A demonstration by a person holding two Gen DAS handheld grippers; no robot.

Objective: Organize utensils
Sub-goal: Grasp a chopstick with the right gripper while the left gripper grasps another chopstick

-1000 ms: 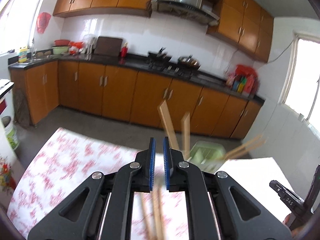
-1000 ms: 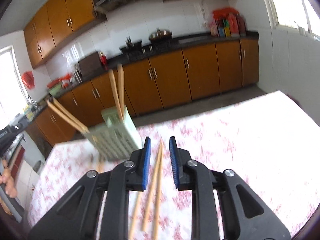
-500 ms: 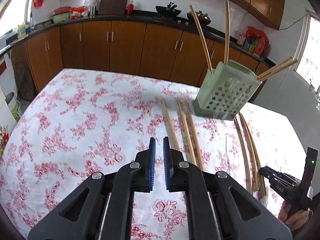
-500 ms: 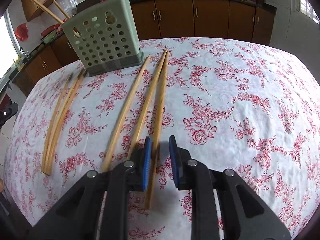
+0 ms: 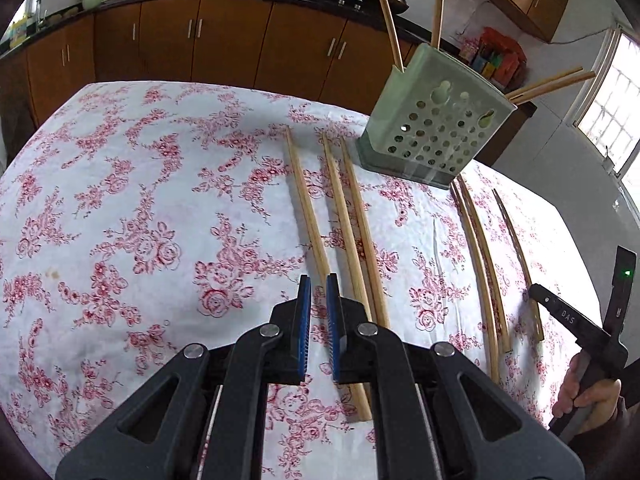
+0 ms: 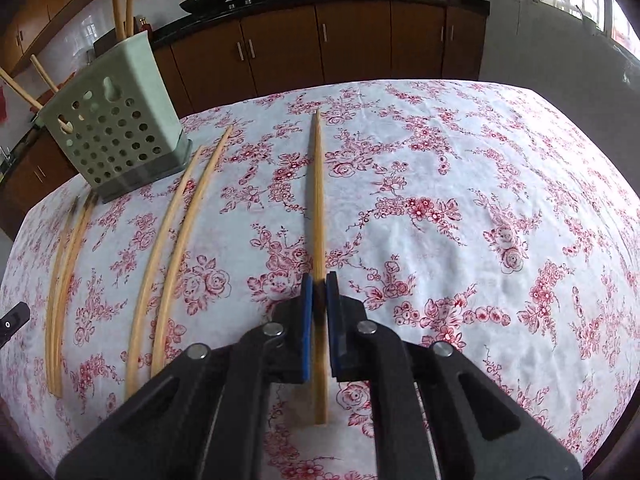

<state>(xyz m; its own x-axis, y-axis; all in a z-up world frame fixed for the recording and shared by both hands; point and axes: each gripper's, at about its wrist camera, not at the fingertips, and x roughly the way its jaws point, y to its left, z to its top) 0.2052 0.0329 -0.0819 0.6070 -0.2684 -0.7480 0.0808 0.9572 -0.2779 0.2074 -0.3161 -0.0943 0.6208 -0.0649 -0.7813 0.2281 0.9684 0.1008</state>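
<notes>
The right gripper (image 6: 319,280), low in the middle of its frame, had its blue ribbed pads (image 6: 306,320) pinched on a single pale wooden chopstick (image 6: 318,200), a straight, squared stick that ran up the frame from between the jaws and lay flat on the cloth. Left of it two more chopsticks (image 6: 176,240) lay side by side, curved by the lens, and farther left another pair (image 6: 60,292) near the frame's edge. The green plastic holder (image 6: 116,136), a boxy caddy punched with round holes, stood at upper left with four sticks poking out of it (two upright, two leaning).

The left gripper (image 5: 316,280) hovered at lower centre of its own view with its pads (image 5: 304,328) nearly together, a narrow slot between them, gripping nothing I could see. Just beyond its tips three chopsticks (image 5: 344,220) lay almost parallel, running up toward the holder (image 5: 436,128) at upper right; whether the pads touched the nearest stick I could not tell. A further three sticks (image 5: 480,260) lay to the right, close to the other gripper's black handle and the hand (image 5: 588,392) around it at the lower right edge.

The tablecloth (image 5: 140,200) was white with red roses, slightly creased. Brown wooden cabinets (image 5: 200,44) lined the top of the frame.
</notes>
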